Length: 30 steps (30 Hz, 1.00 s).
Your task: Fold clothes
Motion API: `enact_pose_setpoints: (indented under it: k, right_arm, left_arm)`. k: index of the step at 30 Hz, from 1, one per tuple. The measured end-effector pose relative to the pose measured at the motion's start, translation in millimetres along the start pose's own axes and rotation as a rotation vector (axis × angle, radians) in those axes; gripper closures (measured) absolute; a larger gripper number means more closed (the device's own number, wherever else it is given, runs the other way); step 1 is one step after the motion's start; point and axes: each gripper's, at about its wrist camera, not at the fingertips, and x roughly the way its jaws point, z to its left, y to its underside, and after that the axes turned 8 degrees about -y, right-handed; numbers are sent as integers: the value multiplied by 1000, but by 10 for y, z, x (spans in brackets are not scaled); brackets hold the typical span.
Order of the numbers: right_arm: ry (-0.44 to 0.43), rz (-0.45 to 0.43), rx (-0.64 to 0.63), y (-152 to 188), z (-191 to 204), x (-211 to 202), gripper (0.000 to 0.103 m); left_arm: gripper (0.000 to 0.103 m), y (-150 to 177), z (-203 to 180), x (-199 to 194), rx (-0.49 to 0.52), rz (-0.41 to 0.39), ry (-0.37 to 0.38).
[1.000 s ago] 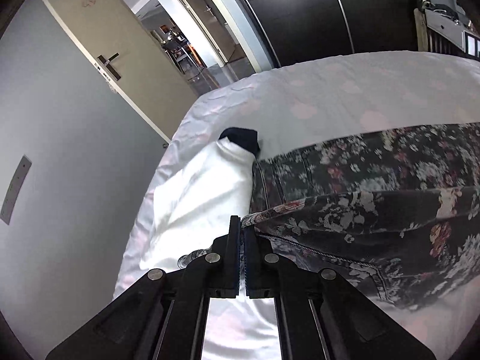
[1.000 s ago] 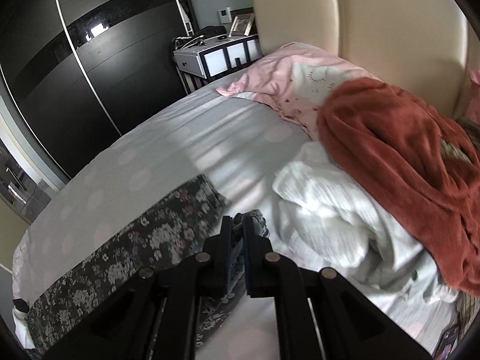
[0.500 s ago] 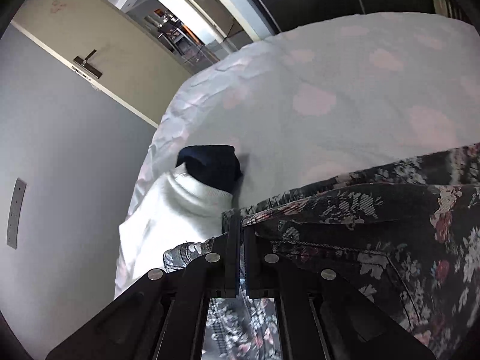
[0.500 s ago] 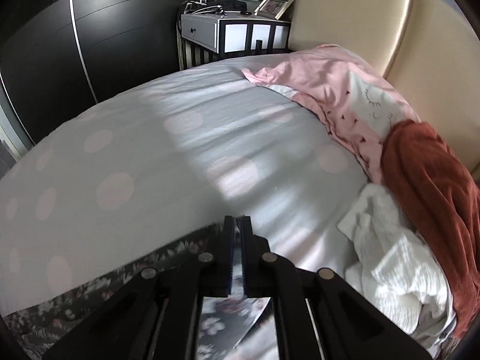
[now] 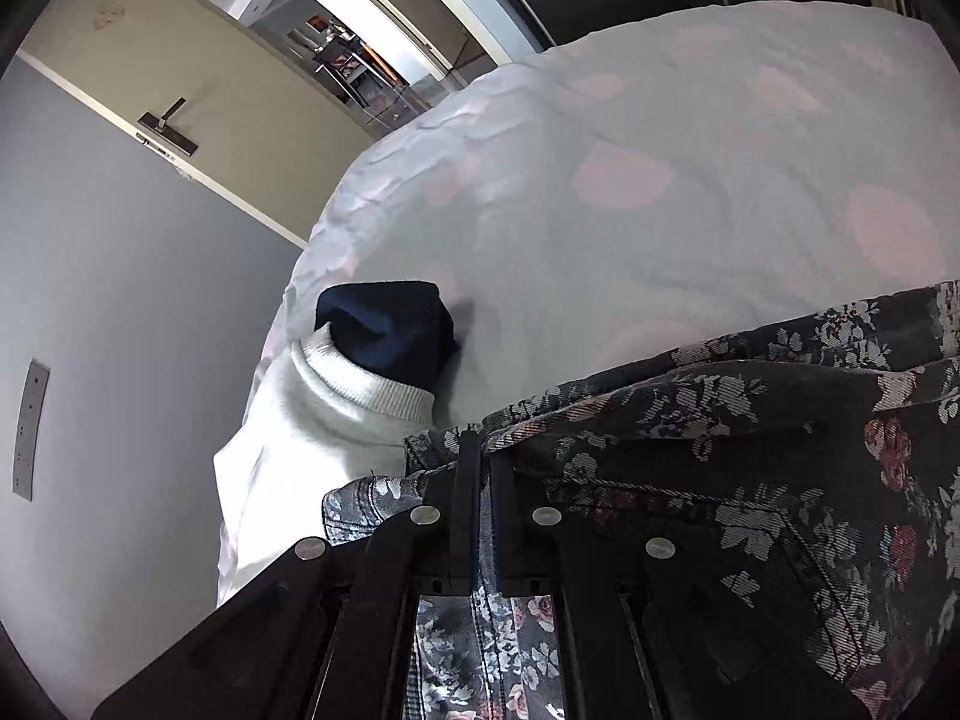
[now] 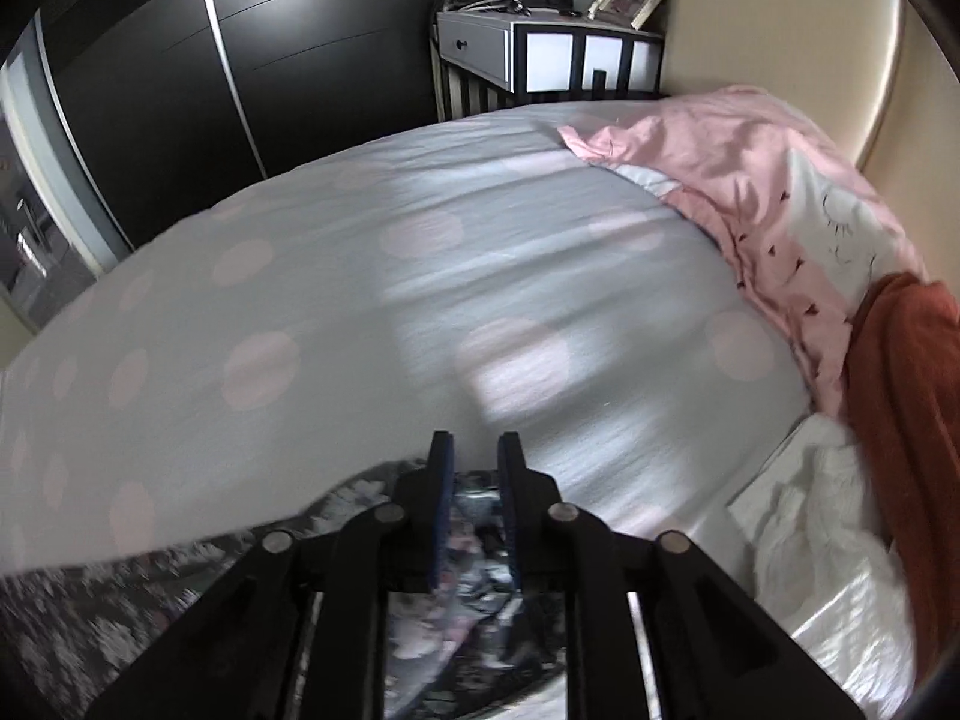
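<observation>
R claw (image 6: 474,450) parted, floral trousers (image 6: 468,546) between, dotted bedsheet (image 6: 360,300)

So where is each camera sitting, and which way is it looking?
Left wrist view: sits on the left gripper, looking along its jaws across the grey bedspread with pink dots toward the beige door; the jaws are closed on the dark floral trousers.
Right wrist view: sits on the right gripper, looking across the bed toward the grey nightstand and pink pillow; the jaws stand apart over the trousers.
Both views show the trousers and bedspread.
</observation>
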Motion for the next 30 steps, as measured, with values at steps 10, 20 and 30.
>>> enact_pose_setpoints:
  k: [10,20,30]
  right_arm:
    - [-196,77,-116,169,-30,141,65]
    - [-133,142,-167,473,108,354,86]
    - [-81,62,-191,366,105,-335,87]
  left_arm:
    - [99,-21,-68,-3,42,18,-52]
    - [101,16,-84,-52,35,19,-82]
    - [101,-109,0,-154,10,-23,-126]
